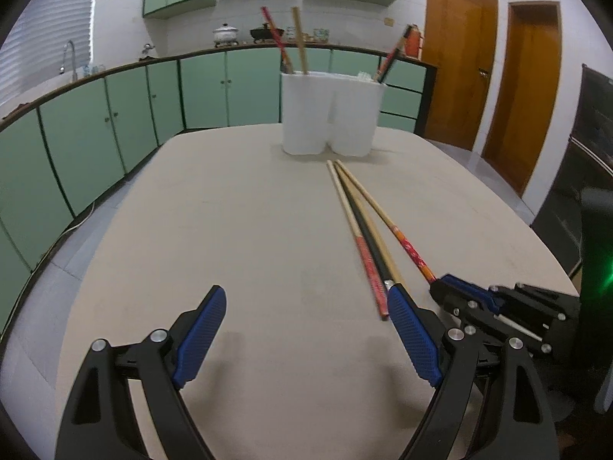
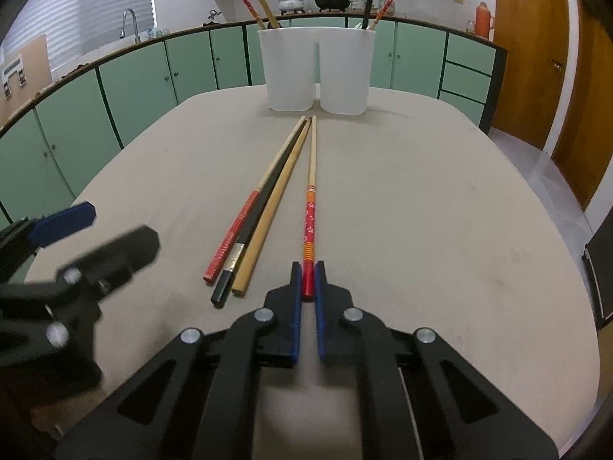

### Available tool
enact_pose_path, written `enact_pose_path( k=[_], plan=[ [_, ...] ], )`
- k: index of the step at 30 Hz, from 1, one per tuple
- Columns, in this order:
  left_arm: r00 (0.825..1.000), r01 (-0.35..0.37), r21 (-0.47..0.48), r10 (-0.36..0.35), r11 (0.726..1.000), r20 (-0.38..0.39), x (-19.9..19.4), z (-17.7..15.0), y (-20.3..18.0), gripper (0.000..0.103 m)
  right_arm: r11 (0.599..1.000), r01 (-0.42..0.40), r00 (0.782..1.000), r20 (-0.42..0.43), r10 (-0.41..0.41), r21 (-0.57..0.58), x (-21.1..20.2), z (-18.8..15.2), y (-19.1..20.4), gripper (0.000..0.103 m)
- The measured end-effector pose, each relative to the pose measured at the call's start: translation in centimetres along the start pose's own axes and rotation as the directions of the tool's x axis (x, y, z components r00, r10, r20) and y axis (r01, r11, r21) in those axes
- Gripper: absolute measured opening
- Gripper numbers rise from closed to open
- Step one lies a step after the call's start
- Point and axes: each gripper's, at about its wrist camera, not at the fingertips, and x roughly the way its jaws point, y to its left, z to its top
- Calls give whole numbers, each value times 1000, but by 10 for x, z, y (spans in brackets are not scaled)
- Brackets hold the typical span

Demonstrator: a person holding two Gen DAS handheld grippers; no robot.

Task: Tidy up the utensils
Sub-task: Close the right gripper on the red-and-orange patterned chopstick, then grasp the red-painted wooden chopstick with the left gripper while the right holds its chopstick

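Four chopsticks lie on a beige rounded table (image 2: pixel 421 211) in a kitchen lined with pale green cabinets (image 2: pixel 134 80), their thin tips pointing toward a white plastic two-compartment utensil holder (image 2: pixel 314 73) that stands upright at the table's far end.

The right gripper (image 2: pixel 307 280) is clamped on the red butt end of one of them, the pale wooden chopstick with red and orange floral bands (image 2: pixel 311 199); its two blue-padded fingers press the stick from both sides while the rest of it rests on the tabletop. Just to the left of that stick lie the other three, side by side and touching: a pale chopstick with a red patterned handle (image 2: pixel 237 230), a black chopstick with a silver band (image 2: pixel 260 214) and a plain tan wooden chopstick (image 2: pixel 276 199). All three fan together at their tips, just short of the holder.

The left gripper (image 1: pixel 306 341) hovers over the near table edge with its two blue-padded fingers spread wide and nothing between them; its right finger (image 1: pixel 412 333) sits close to the butt ends of the three loose sticks.

Four more chopsticks stand in the holder: two lean in the left compartment (image 2: pixel 285 73), one red patterned and one tan, and two in the right compartment (image 2: pixel 345 73), one black and one red-and-orange.

Two wooden doors (image 1: pixel 459 65) close off the far right wall.
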Motion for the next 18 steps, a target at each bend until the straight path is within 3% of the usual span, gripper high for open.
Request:
enact_pose_path(
  k=[18],
  plan=[
    [996,-21,20,23,1000,-90,23,-6,-17,83,998,5,998,58,-8,65,-16,2,-39,5]
  ],
)
